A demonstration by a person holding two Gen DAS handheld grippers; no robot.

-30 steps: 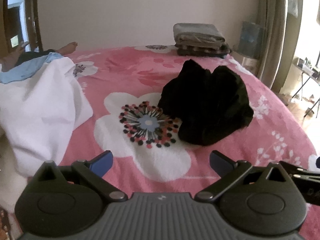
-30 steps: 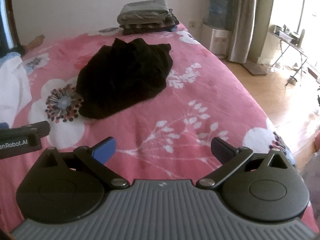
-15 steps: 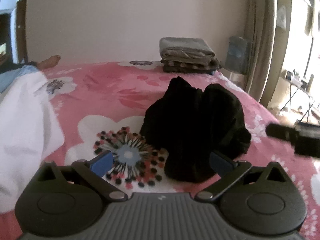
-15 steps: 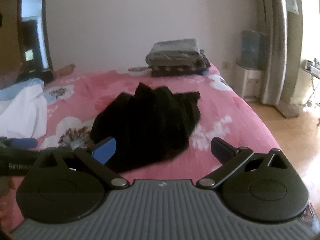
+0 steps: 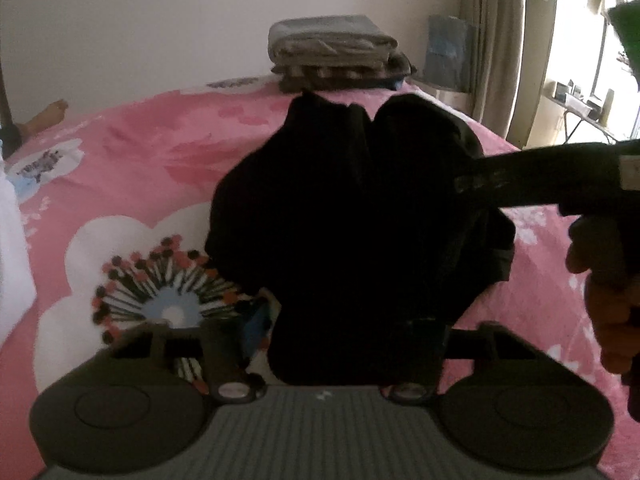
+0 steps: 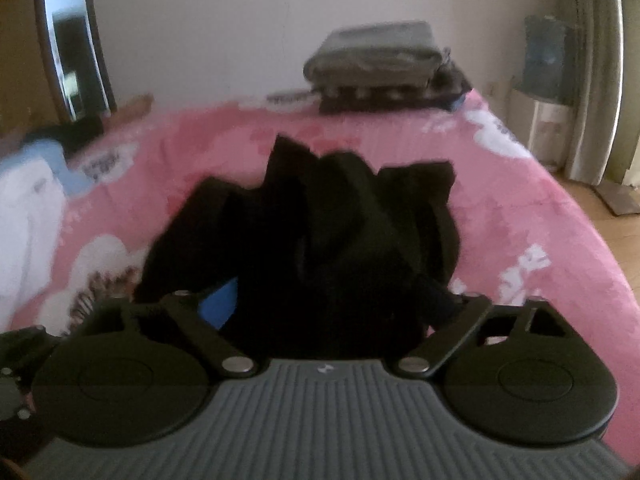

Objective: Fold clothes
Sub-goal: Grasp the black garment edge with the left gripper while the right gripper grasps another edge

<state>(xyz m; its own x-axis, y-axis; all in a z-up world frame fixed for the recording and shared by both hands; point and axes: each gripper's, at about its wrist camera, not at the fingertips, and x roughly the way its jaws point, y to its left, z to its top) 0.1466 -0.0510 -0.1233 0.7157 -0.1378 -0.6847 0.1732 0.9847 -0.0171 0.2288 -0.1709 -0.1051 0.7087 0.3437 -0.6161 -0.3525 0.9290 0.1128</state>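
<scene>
1. Pink floral bed [image 5: 132, 168] carries one crumpled black garment [image 5: 352, 216], mid-bed.
2. Left claw [image 5: 340, 332] and right claw [image 6: 332, 300] have just been closing around the garment (fingertips hidden; grip unclear).
3. One folded stack [image 5: 336, 52] behind.

Black garment [image 5: 352, 216] hides left tool's [image 5: 344, 332] right fingertip.

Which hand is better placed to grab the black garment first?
Left, narrowly. Its tongs have just been closing with the garment hem between them. The right tongs also straddle cloth but stand wider.
</scene>
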